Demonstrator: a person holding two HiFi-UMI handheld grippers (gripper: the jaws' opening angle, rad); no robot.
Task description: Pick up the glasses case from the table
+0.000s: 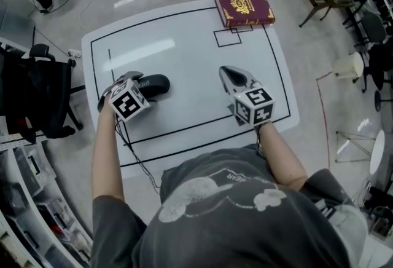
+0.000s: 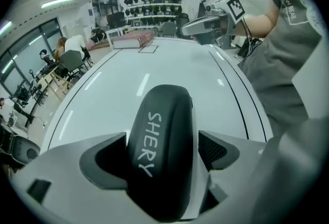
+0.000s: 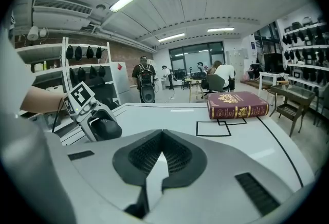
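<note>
The left tongs (image 1: 140, 84) are squeezed onto the case (image 1: 157, 84). One jaw sits on each long side of it. The case is black with white letters on top, and its far end sticks out past the jaws. It is on the left part of the desk (image 1: 184, 51), inside the black line drawn there.

The right tongs (image 1: 227, 73) are clenched on nothing, with the jaws pressed together. They hang over the right part of the desk, well apart from the case. A red book (image 1: 244, 7) lies at the far edge, a long way from both tongs.

So I think the grab is done and the lift is the step in hand. From above, the case looks like it may be resting on the desk or just off it, but I can't tell which.

The next move, I think, is to bring the left tongs straight up. The squeeze has to stay firm, because the case is smooth and round and could slip. The jaws hold it near one end, so the free end may dip. A slow, level lift should help with that. The right tongs have no job here and can wait where they are.
</note>
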